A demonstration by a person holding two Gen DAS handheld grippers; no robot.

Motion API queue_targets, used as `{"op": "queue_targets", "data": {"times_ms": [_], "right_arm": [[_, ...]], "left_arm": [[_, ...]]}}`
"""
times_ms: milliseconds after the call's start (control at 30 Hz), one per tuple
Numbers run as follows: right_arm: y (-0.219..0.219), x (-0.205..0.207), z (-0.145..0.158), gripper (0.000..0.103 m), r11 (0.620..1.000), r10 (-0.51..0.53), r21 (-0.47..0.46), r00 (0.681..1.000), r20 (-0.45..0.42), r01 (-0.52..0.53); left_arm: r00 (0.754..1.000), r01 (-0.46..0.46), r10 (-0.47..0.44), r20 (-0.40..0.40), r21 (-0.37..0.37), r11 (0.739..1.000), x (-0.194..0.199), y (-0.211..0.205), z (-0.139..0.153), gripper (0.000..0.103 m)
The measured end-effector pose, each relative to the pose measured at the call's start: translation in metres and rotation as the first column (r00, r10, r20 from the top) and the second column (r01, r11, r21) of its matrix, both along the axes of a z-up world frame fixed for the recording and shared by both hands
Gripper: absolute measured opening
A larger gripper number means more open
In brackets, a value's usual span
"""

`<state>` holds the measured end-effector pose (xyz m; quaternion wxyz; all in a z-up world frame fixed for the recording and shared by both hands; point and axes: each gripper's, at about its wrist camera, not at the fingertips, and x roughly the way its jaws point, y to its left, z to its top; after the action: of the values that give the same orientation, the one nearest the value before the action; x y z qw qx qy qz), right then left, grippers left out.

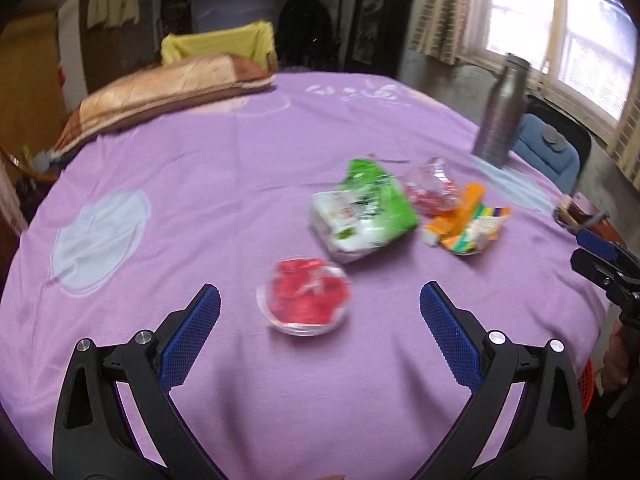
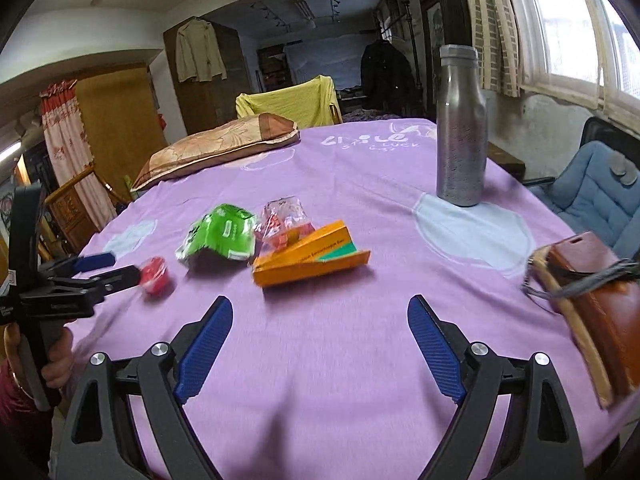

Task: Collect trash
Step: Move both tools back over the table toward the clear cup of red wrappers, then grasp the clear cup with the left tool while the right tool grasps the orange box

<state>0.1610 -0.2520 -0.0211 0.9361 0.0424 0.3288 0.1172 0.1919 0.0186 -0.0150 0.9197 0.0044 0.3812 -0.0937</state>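
Both units are hanging over a bench draped in a lilac cloth with pale blue patches.

Left hand-held gripper: its 2 blue ribbed pads are standing spread wide with nothing between them. Just ahead of the gap, a small clear round plastic cup with red contents is sitting on the cloth, blurred. In the right wrist view the same cup is lying just beside the left unit's fingertips; whether they are touching it I cannot tell.

Right hand-held gripper: pads are likewise splayed apart and empty, hovering above bare cloth.

The trash is lying clustered mid-bench:
- a crumpled green and white plastic snack wrapper, beyond the cup
- a crinkled clear wrapper with red print, just beside the green one
- a flattened orange cardboard carton with a teal stripe, touching or overlapping the clear wrapper, nearest to the right unit

A tall grey metal bottle is standing upright on a blue patch, well apart from the trash. A brown leather pouch with a cord is resting at the bench's right edge. A tan and brown pillow is lying at the far left side.

A person's hand is gripping the left unit's handle.
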Motion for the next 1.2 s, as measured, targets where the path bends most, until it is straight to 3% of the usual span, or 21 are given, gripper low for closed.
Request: {"op": "queue_targets", "data": {"times_ms": [233, 467, 567, 700, 1000, 1067, 1200], "right_arm": [[0.003, 0.028, -0.013, 0.093, 0.998, -0.028, 0.048, 0.999, -0.024, 0.029], [0.007, 0.033, -0.016, 0.094, 0.999, -0.017, 0.038, 0.999, -0.035, 0.018], [0.007, 0.038, -0.022, 0.094, 0.998, -0.001, 0.064, 0.997, -0.08, 0.006], [0.006, 0.042, -0.024, 0.094, 0.997, 0.014, 0.08, 0.995, -0.1, -0.006], [0.022, 0.05, -0.021, 0.094, 0.998, 0.05, 0.029, 0.989, -0.14, -0.047], [0.027, 0.059, -0.021, 0.094, 0.997, 0.066, 0.047, 0.983, -0.174, -0.058], [0.026, 0.085, -0.028, 0.093, 0.985, 0.086, 0.166, 0.959, -0.27, -0.042]], "left_arm": [[0.995, 0.013, -0.02, -0.1, -0.072, 0.997, 0.029, 0.021, -0.015, 0.096], [0.987, 0.057, -0.061, -0.152, -0.032, 0.998, 0.047, 0.007, -0.026, 0.096], [0.986, 0.055, -0.056, -0.159, -0.015, 0.998, 0.049, 0.005, -0.029, 0.096], [0.972, 0.092, -0.091, -0.218, -0.006, 0.996, 0.056, -0.001, -0.037, 0.096], [0.971, 0.102, -0.09, -0.222, 0.042, 0.994, 0.054, -0.006, -0.041, 0.096], [0.97, 0.105, -0.089, -0.225, 0.061, 0.993, 0.054, -0.01, -0.041, 0.096], [0.97, 0.109, -0.089, -0.227, 0.079, 0.991, 0.054, -0.012, -0.042, 0.096]]}}
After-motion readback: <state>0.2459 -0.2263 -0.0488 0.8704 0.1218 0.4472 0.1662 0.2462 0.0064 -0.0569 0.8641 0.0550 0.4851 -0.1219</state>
